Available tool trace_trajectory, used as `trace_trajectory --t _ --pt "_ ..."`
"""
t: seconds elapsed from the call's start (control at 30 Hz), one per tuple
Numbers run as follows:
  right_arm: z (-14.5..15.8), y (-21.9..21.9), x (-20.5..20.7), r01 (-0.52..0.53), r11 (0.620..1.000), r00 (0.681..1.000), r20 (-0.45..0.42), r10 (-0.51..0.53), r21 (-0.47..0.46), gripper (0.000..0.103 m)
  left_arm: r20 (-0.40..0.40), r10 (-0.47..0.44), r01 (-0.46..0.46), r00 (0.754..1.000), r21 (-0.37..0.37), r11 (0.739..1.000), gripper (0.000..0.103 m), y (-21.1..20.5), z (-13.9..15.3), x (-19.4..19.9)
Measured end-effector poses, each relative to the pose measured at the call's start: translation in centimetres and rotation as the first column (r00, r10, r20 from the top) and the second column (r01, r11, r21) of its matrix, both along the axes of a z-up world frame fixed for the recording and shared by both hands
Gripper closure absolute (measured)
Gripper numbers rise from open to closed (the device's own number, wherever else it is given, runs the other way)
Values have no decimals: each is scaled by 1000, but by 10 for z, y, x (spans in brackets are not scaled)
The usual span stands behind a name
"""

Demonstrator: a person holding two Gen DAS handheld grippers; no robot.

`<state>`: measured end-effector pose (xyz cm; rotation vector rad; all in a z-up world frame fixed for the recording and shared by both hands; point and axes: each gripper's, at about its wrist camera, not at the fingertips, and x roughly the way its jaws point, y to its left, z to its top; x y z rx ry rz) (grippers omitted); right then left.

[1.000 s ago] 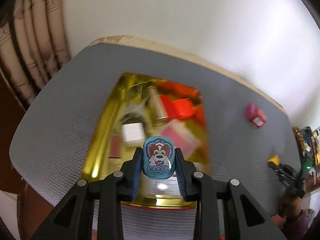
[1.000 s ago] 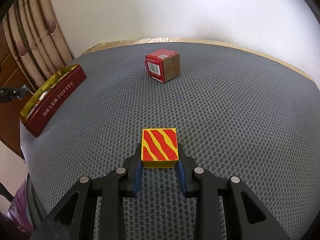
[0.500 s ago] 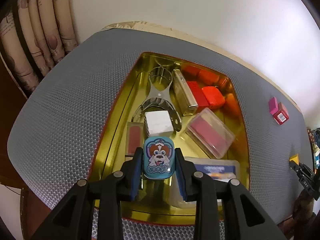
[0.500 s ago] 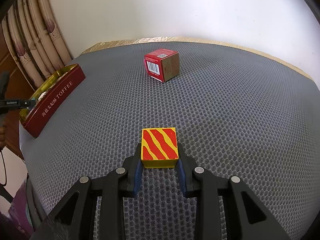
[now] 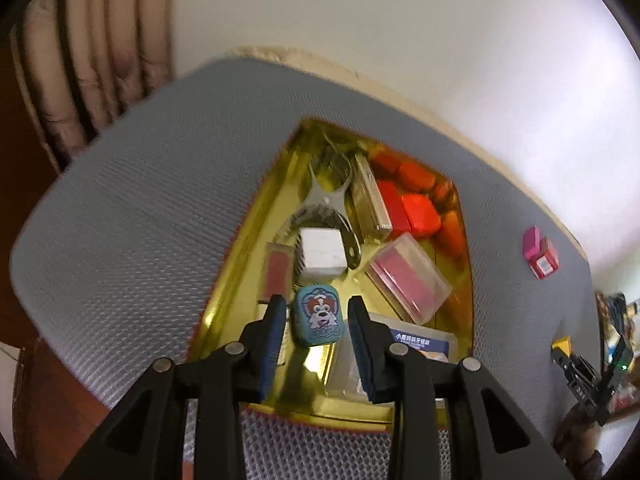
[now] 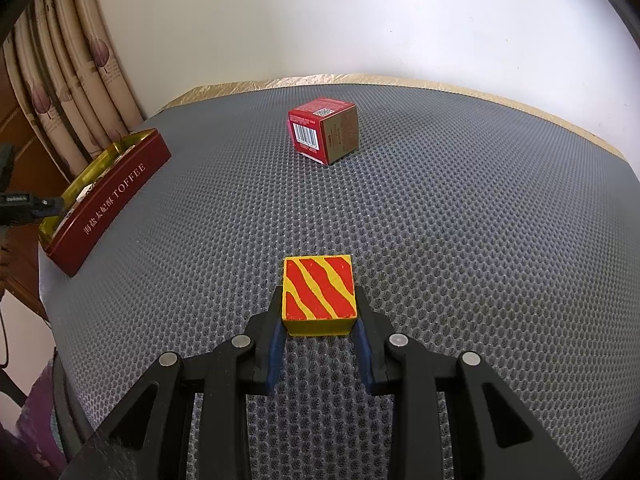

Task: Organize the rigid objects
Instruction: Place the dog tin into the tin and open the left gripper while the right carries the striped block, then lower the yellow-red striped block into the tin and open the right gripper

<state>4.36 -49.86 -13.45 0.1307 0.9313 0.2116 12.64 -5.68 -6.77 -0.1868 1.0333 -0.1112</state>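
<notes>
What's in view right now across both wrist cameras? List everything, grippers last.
Toffee tin: 1, red outside, gold inside, left side of the mat.
Dog tin: 1, teal, inside the toffee tin, between the open left jaws.
Clear box: 1, red contents, in the tin.
White cube: 1, in the tin.
Red carton: 1, barcode side showing, far mat.
Striped block: 1, red and yellow, near mat.
Mat: 1, grey mesh.
Left gripper: open around the dog tin.
Right gripper: shut on the striped block.

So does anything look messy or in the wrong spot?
Yes. The red barcode box sits alone on the grey mat, outside the toffee tin. The puppy tin lies tilted between the open left gripper.
</notes>
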Motion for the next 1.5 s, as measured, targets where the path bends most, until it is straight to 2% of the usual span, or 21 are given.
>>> trace_trajectory --t 0.13,0.2,0.33,0.43,0.5,0.53,0.57,0.7,0.87,0.97,1.27,1.5 --pt "3 8 2 -6 1000 1000 -11 6 -22 75 78 48 -54 996 72 996 69 -7 16 -36" --pt "6 15 6 -21 1000 1000 -19 21 -19 75 118 68 -80 991 100 992 64 -9 21 -58" --pt "33 44 12 -85 996 996 23 85 4 75 140 130 -143 982 85 986 64 -3 19 -90" --pt "65 86 22 -173 984 982 76 171 30 75 164 153 -172 974 108 979 64 2 17 -100" --pt "80 113 30 -229 973 970 99 224 39 75 168 151 -174 974 130 976 64 2 15 -101" --pt "80 113 30 -229 973 970 99 224 39 75 167 146 -169 975 133 977 64 2 13 -101" --pt "93 147 41 -289 956 951 122 283 42 75 161 135 -157 978 132 979 64 0 12 -101" --pt "104 212 63 -384 923 915 142 376 27 75 146 99 -118 984 126 985 64 -2 10 -101" --pt "94 276 100 -453 892 885 118 450 -8 75 141 77 -96 987 130 987 63 -6 10 -100" --pt "80 299 118 -461 885 881 90 465 -61 75 123 71 -87 990 123 989 63 -5 7 -97" --pt "53 304 150 -436 898 898 40 439 -58 75 48 72 -76 996 96 992 63 3 -8 -86" --pt "37 301 162 -413 908 909 23 415 -74 75 33 73 -76 997 91 993 63 4 -12 -84"
